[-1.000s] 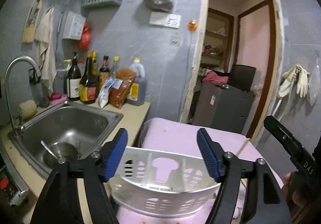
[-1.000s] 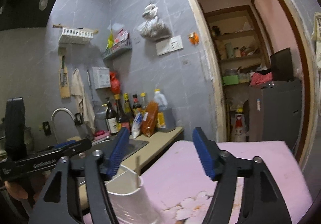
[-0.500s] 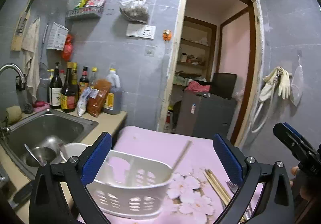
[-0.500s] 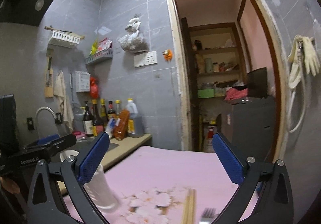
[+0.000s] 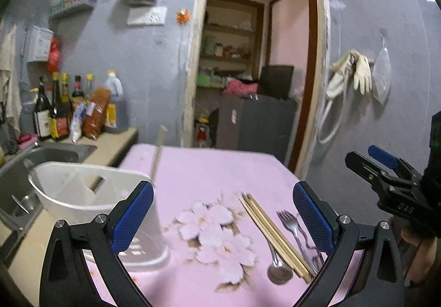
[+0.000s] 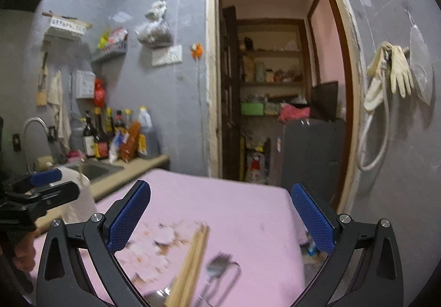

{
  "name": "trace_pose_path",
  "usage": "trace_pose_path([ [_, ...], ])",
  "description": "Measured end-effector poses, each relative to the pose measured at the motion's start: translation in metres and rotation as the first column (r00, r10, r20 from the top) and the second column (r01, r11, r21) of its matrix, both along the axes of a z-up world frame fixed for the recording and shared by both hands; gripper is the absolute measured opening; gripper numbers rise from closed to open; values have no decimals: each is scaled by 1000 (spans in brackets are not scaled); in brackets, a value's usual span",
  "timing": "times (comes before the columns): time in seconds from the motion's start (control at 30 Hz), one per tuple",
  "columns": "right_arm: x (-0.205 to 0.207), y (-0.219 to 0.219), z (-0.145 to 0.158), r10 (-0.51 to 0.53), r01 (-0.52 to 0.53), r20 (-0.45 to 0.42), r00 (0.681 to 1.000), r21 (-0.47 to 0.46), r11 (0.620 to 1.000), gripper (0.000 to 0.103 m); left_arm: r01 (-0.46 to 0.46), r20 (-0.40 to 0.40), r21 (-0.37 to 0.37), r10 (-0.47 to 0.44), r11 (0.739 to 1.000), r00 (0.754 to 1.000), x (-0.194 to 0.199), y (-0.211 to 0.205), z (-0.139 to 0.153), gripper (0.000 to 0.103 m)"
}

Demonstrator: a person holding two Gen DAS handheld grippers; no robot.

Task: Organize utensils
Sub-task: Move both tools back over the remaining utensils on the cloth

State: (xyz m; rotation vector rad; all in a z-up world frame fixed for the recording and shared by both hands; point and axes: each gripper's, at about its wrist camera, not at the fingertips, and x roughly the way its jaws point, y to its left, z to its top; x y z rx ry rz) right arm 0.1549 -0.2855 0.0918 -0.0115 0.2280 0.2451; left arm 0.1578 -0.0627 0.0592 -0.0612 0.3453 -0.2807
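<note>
we hold the left gripper point(image 5: 223, 216) with its blue pads spread wide over the pink floral tablecloth point(image 5: 209, 169); the white utensil holder point(image 5: 91, 197) stands at the left edge with one chopstick point(image 5: 158, 152) upright in it; more chopsticks point(image 5: 273, 230), a fork point(image 5: 293, 227) and a spoon point(image 5: 277, 265) lie together at right (slightly blurred); the right gripper point(image 5: 386, 172) hangs beyond them, empty.

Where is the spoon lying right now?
In the left wrist view the spoon lies on the pink tablecloth toward the right, partly under the chopsticks, with the forks just beyond them.
</note>
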Motion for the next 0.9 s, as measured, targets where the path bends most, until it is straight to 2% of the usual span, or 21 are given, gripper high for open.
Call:
trace_pose_path([
  [0.13, 7, -12, -15, -25, 24, -69, 997, -8, 1000, 103, 32, -82, 0, -32, 999, 996, 10, -12, -15, 99],
  [0.23, 13, -17, -24, -34, 32, -125, 992, -18, 999, 103, 74, -178, 1, -73, 997, 981, 21, -20, -27, 99],
  [0.33, 19, -21, -34, -42, 38, -185, 982, -27, 999, 97, 101, -249, -10, -101, 995, 963, 28, -25, -39, 99],
  [0.5, 29, -22, -50, -52, 37, -280, 959, -60, 998, 89, 146, -313, 30, -130, 989, 941, 37, -37, -50, 95],
  [0.63, 35, -19, -63, -47, 18, -350, 936, -86, 996, 84, 205, -364, 51, -173, 977, 915, 46, -47, -59, 77],
  [0.77, 38, -14, -75, -36, -12, -409, 912, -114, 993, 73, 252, -425, 49, -208, 966, 881, 58, -53, -70, 61],
  [0.9, 39, -10, -78, -14, -48, -438, 899, -131, 990, 62, 256, -463, 27, -214, 966, 860, 70, -53, -75, 55],
])
